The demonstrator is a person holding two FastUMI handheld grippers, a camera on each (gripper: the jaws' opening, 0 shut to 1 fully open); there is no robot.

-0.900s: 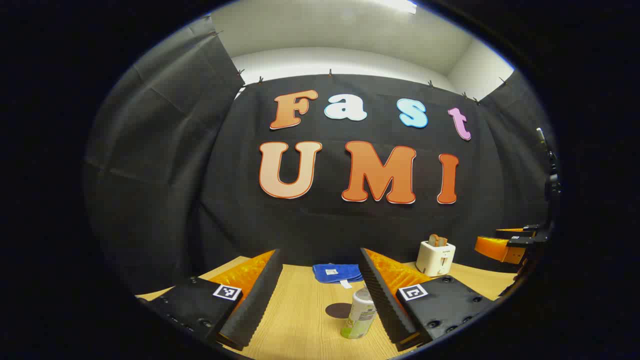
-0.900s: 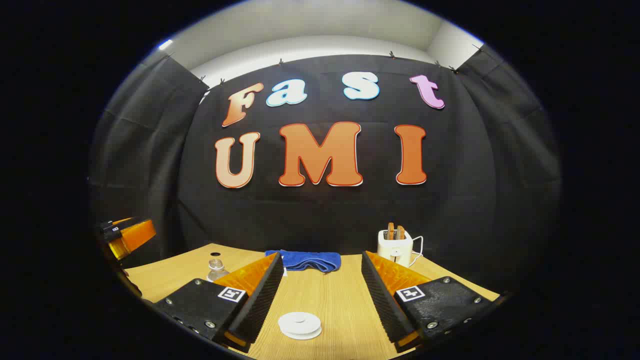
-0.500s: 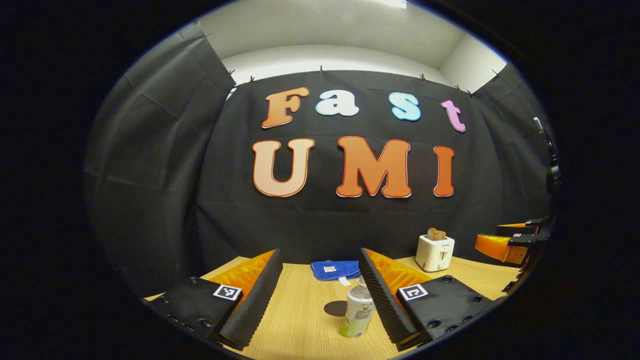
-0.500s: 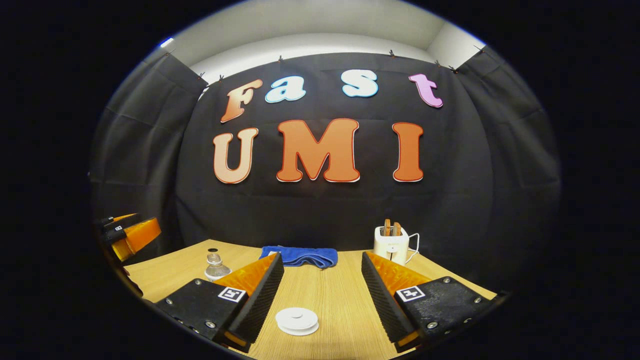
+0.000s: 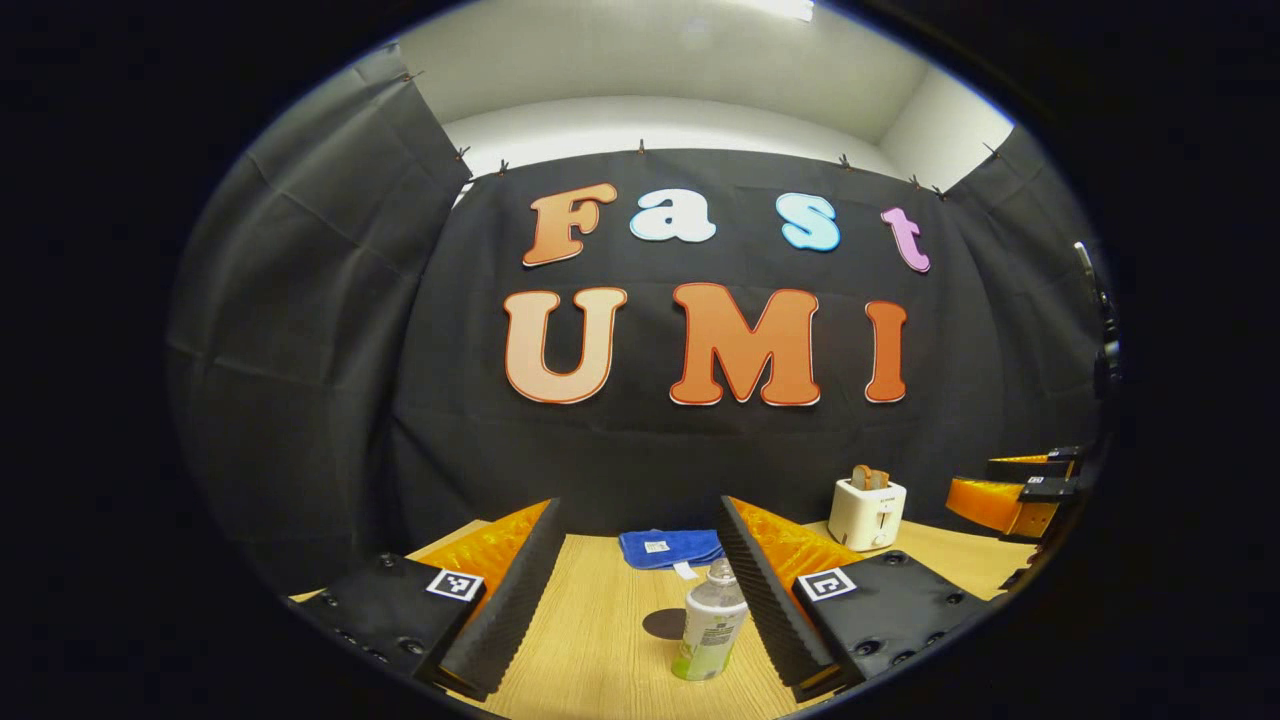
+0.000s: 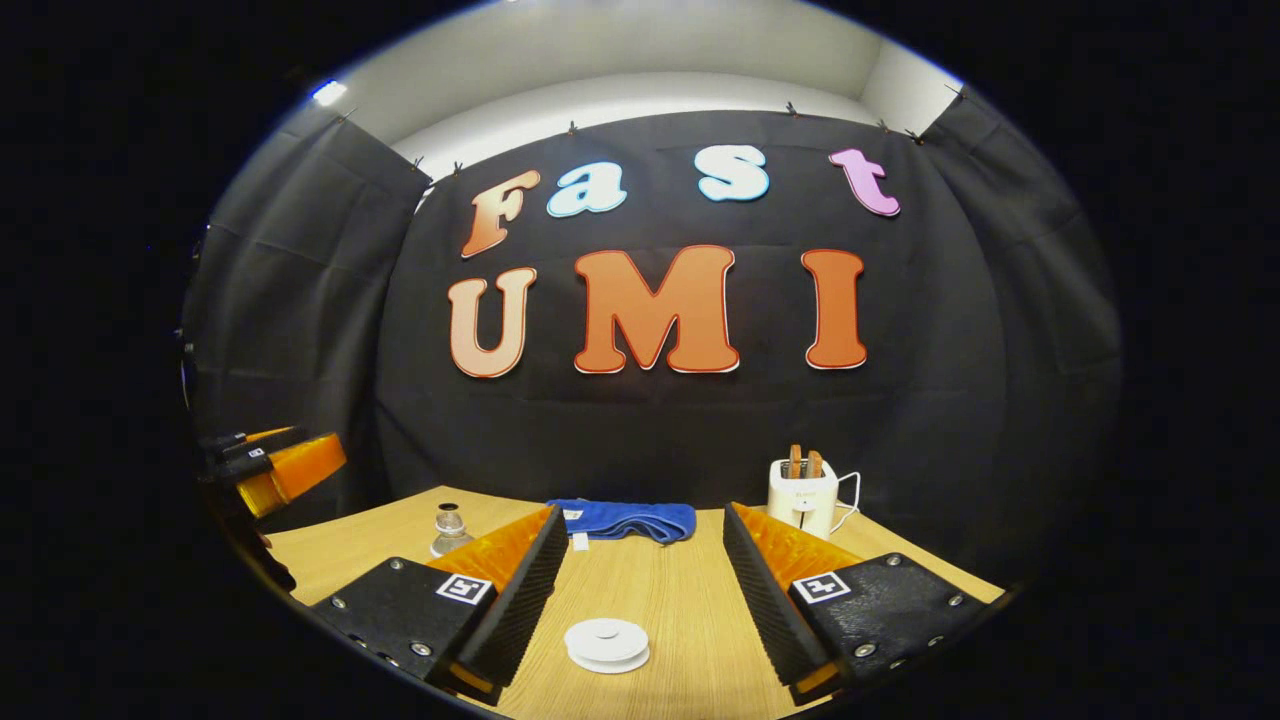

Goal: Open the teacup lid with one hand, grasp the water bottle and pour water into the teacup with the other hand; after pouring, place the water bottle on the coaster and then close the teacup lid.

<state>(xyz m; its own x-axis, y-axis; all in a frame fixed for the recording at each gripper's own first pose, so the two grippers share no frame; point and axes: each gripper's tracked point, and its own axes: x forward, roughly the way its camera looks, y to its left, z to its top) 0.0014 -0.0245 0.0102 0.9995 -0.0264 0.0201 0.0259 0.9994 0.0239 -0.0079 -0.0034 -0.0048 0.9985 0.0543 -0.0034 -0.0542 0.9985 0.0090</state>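
Pale wood grain covers the table in the left gripper view, where the left gripper hangs wide open and empty above it, the water bottle standing upright between its fingers, close beside the right-hand finger and apparently not touching it. Over the last second the bottle has slid slightly toward the middle of the gap and shows more of its height, which suggests the gripper is lining up on it. A dark round coaster lies just behind the bottle, with a blue cloth and a white toaster farther back. In the right gripper view, the right gripper is likewise spread wide and holds nothing, and the white teacup lid sits low between its fingers, nearly where it was before, still on the cup as far as can be judged. Both grasps look about to begin; neither lifting the lid nor pouring has started.
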